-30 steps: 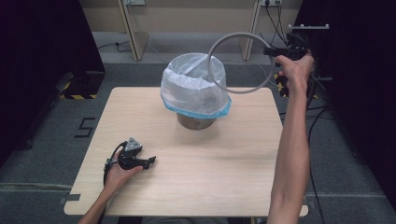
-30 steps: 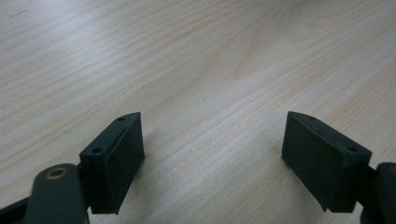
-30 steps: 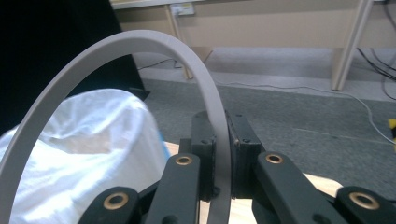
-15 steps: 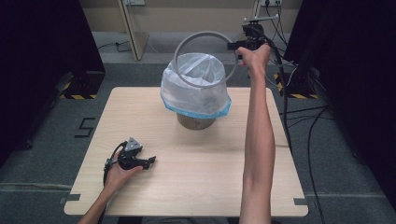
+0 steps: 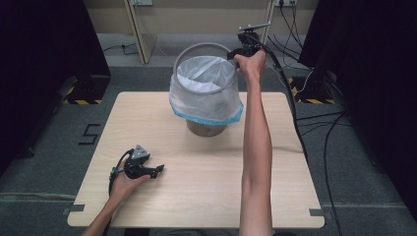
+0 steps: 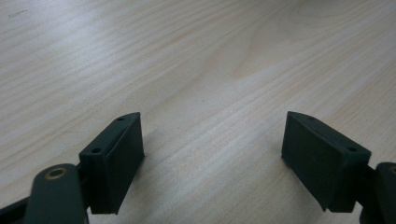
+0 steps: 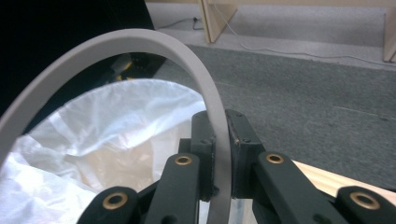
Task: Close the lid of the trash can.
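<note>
Grey ring (image 5: 183, 55) hangs above the bag-lined bin (image 5: 206, 98) at the far middle of the counter (image 5: 275, 187), clamped at its right edge by the right tool (image 5: 233, 54), arm stretched far forward. Cables (image 5: 314, 118) trail on the floor right. The left tool (image 5: 156, 170) rests near left, jaws wide apart, empty.

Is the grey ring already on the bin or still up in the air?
In the air: the right gripper holds the grey ring just above the bag-lined bin.

Right claw (image 5: 235, 53) clamped, left claw (image 5: 158, 171) agape
</note>
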A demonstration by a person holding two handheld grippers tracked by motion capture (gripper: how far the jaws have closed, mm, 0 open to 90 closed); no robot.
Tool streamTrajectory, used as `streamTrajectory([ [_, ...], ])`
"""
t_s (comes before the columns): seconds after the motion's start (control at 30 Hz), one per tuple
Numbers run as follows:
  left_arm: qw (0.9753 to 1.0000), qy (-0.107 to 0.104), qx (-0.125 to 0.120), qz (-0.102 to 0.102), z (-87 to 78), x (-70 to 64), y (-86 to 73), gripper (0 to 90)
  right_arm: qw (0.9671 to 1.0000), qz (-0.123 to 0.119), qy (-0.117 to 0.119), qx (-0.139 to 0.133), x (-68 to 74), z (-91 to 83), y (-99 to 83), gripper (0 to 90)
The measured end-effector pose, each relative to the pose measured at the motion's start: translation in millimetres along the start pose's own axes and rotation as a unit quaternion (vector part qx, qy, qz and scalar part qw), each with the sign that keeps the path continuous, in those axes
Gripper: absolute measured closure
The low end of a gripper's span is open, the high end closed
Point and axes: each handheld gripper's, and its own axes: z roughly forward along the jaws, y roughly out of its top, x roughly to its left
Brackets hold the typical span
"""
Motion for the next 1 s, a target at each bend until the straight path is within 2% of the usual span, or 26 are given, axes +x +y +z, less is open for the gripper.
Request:
streamTrajectory([
  [0.1, 1.0, 0.0, 0.0, 0.0, 0.0, 0.0, 0.0, 19.8, 0.9999, -0.004, -0.012, 0.005, -2.3, 3.4, -3.4, 82.8],
  [0.17, 1.0, 0.0, 0.0, 0.0, 0.0, 0.0, 0.0, 19.8, 0.9999, -0.006, -0.011, 0.01, -3.3, 6.5, -6.3, 82.4],
  [0.27, 1.0, 0.001, 0.0, 0.0, 0.0, -0.1, 0.0, 19.8, 0.9992, -0.022, -0.022, 0.024, -2.7, 9.9, -9.6, 81.3],
  [0.37, 1.0, 0.0, 0.0, 0.0, 0.0, 0.0, 0.0, 19.8, 0.9988, -0.038, -0.017, 0.026, -2.6, 10.8, -10.7, 79.1],
  [0.43, 1.0, 0.0, 0.0, 0.0, 0.0, 0.0, 0.0, 19.8, 0.9987, -0.041, -0.018, 0.025, -2.9, 10.2, -11.1, 72.7],
  [0.53, 1.0, 0.0, 0.0, 0.0, 0.0, -0.1, 0.0, 19.8, 0.9977, -0.053, -0.035, 0.024, -3.5, 8.8, -11.4, 68.7],
  [0.6, 1.0, 0.0, 0.0, 0.0, 0.0, -0.1, 0.0, 19.8, 0.9975, -0.056, -0.037, 0.021, -4.3, 7.4, -11.7, 70.5],
  [0.73, 1.0, 0.0, 0.0, 0.0, 0.0, 0.0, 0.0, 19.7, 0.9968, -0.069, -0.034, 0.022, -3.7, 7.8, -13.3, 81.5],
  [1.0, 1.0, 0.0, 0.0, 0.0, 0.0, -0.1, 0.0, 19.7, 0.9946, -0.088, -0.047, 0.027, -1.4, 15.1, -17.7, 82.5],
])
